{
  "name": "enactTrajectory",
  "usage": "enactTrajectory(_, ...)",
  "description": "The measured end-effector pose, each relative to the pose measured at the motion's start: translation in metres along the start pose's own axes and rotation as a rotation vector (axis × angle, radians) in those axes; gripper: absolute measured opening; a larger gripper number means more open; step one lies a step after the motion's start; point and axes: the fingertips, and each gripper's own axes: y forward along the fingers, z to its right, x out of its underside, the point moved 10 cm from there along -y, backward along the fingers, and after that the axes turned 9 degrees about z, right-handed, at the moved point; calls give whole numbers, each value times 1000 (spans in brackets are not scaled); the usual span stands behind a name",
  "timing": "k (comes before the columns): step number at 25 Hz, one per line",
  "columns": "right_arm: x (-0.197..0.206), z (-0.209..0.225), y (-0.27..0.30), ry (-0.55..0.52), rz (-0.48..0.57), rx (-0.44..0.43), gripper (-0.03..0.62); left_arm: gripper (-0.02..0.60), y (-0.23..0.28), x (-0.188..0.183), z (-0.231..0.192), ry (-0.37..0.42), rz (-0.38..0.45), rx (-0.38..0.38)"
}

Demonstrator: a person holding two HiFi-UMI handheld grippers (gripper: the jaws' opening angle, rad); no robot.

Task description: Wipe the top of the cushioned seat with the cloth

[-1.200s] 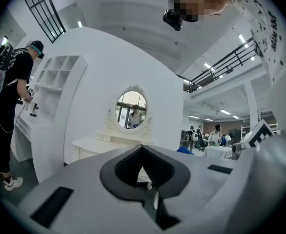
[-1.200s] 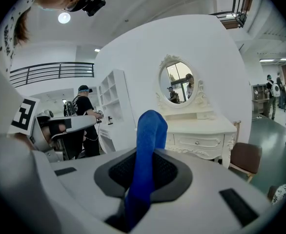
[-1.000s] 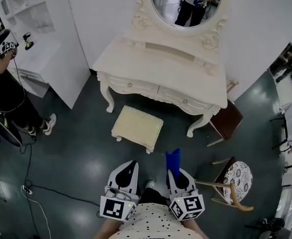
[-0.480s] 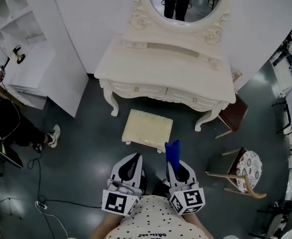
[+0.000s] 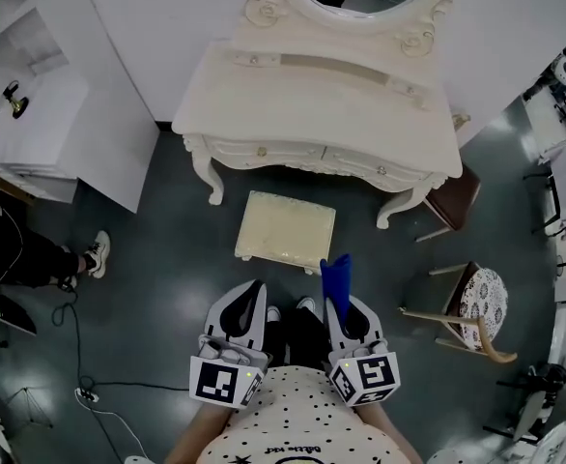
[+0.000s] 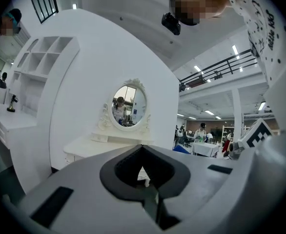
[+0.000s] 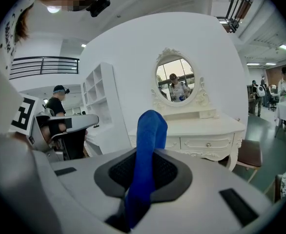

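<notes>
r gripper (image 5: 339,303) clamps blue cloth (image 5: 335,278), near cushioned seat (image 5: 285,231); l gripper (image 5: 247,307) closed, empty.

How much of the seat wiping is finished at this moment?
Done: the cloth is clamped in the right gripper. In hand: it is held short of the cushioned seat, not touching it. Left: the whole wipe of the seat's top.

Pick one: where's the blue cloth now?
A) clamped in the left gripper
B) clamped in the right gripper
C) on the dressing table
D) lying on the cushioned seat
B: the blue cloth sticks up out of the right gripper, which is shut on it; the left gripper holds nothing and the cushioned seat is bare.
</notes>
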Motion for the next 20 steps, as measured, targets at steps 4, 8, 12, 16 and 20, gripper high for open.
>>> enactTrajectory(4,2,8,13,-1,-28,-4,66,-2,13,9,-5,-19,-17,-6)
enactTrajectory(8,0,22,33,4,-50,-11,66,-2,32,15,-12,-35,-29,-29)
enactTrajectory(12,-14,48,57,14,-48,-10,66,-2,62,16,-16,-37,-39,-50)
enactTrajectory(16,-24,73,80,18,-40,-10,66,-2,94,14,-22,-19,-30,-63)
enactTrajectory(20,-29,94,98,26,-35,-3,66,-2,122,17,-24,-13,-27,-61)
